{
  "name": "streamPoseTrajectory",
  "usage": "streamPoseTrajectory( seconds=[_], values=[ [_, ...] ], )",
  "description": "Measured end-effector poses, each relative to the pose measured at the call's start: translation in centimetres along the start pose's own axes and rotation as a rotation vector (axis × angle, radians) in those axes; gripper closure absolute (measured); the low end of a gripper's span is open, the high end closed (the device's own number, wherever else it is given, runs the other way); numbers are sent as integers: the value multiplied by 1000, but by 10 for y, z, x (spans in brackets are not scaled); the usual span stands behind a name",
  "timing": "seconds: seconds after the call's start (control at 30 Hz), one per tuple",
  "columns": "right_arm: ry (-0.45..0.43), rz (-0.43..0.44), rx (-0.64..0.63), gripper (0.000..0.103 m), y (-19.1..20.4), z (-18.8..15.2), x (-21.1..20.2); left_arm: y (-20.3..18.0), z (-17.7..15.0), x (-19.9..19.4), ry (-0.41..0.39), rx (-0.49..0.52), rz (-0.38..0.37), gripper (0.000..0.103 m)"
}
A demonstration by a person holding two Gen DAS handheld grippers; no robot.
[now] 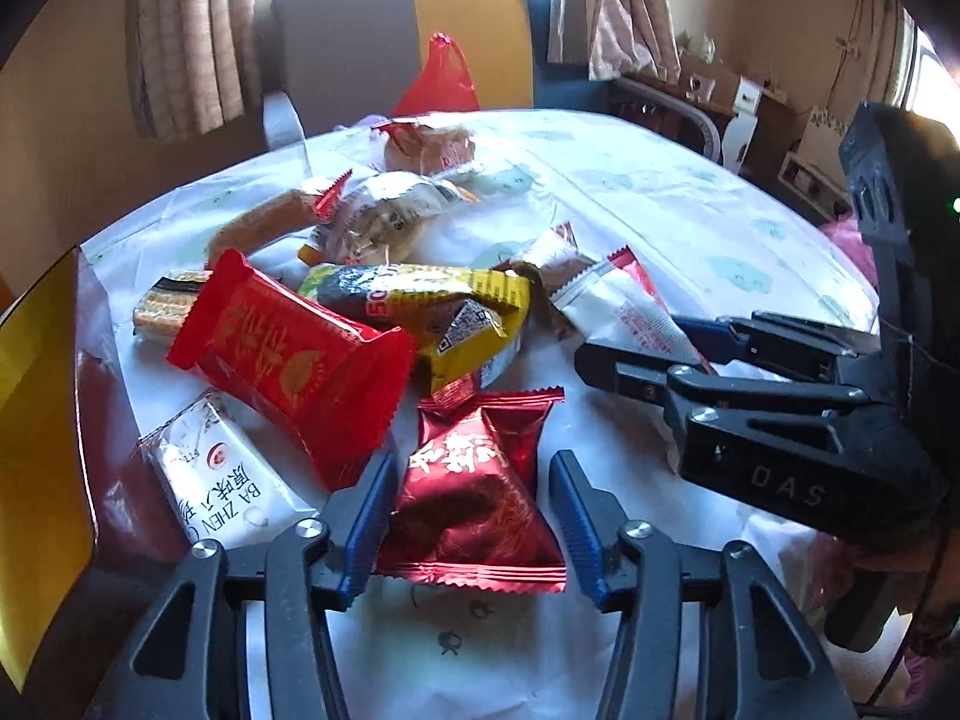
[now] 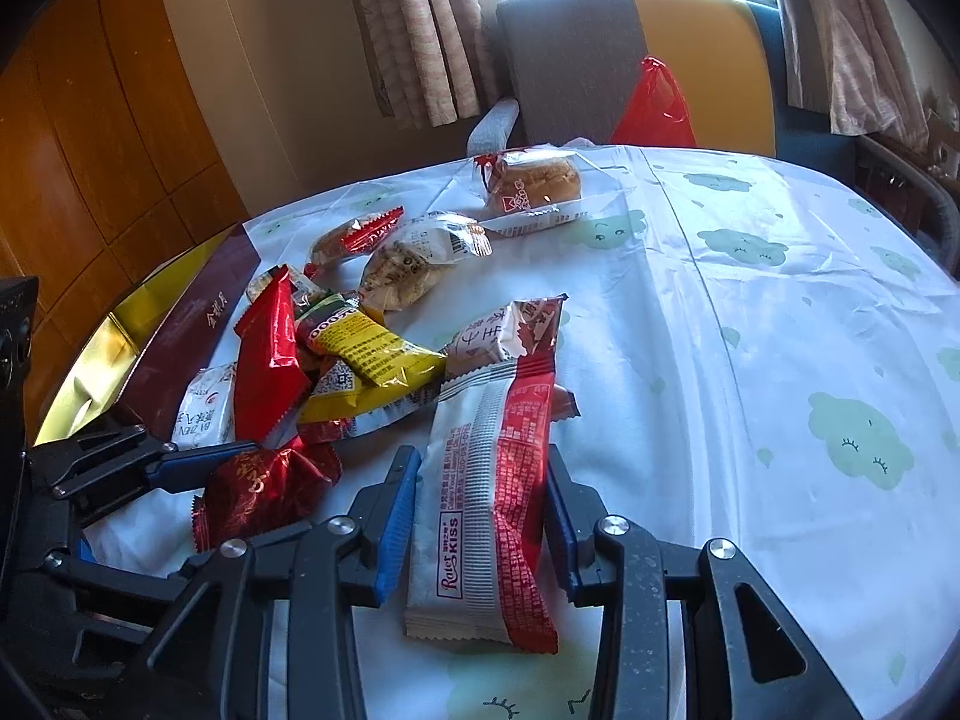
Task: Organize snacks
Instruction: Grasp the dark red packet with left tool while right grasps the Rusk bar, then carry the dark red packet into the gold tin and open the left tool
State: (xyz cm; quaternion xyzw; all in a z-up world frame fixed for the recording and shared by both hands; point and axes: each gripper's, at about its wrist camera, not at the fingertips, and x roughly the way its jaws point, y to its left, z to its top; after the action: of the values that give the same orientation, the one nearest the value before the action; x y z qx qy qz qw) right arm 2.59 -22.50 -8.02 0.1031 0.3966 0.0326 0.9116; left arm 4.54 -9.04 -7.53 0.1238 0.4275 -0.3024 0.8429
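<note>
The dark red foil packet (image 1: 474, 498) lies at the near edge of the snack pile, flat on the surface (image 1: 660, 210), between the blue pads of the left gripper (image 1: 474, 516). The pads stand on either side of it; the left pad appears to touch its edge, the right pad shows a gap, so the packet is bracketed and not yet clamped. The white and red wafer bar (image 2: 486, 516) lies lengthwise between the pads of the right gripper (image 2: 480, 516), which are drawn in against its long edges and hold it.

Procedure for the left grasp, as judged:
1. Centre the pads on the packet's puffed middle, not on the crimped seams, which will fold and slip.
2. Close gently; foil is slick and the contents may crush.
3. Lift straight up to clear the bright red packet (image 1: 300, 360) and the yellow packet (image 1: 462, 324) just beyond.

The open box (image 2: 174, 336) at the left edge of the surface is the likely destination. Keep the two grippers apart during transfer; they stand close together.
</note>
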Motion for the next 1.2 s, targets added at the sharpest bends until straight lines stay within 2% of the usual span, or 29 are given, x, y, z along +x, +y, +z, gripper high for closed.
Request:
streamPoseTrajectory(
  seconds=[0.23, 0.37, 0.57, 0.83, 1.2],
  values=[
    [-13, -19, -10, 64, 3, -2, 0, 7, -7, -5, -39, -57, -20, 54],
    [-26, -25, 24, 65, 2, -3, -4, 5, -12, -7, -59, -53, -17, 56],
    [-38, -37, 43, 65, 8, -7, -10, 12, -22, -16, -97, -100, -49, 57],
    [-44, -19, 74, 65, 12, -9, -19, 22, -27, -39, -149, -133, -36, 57],
    [-76, 1, 20, 65, 34, -11, -31, 56, -32, -99, -276, -187, 44, 57]
  ],
)
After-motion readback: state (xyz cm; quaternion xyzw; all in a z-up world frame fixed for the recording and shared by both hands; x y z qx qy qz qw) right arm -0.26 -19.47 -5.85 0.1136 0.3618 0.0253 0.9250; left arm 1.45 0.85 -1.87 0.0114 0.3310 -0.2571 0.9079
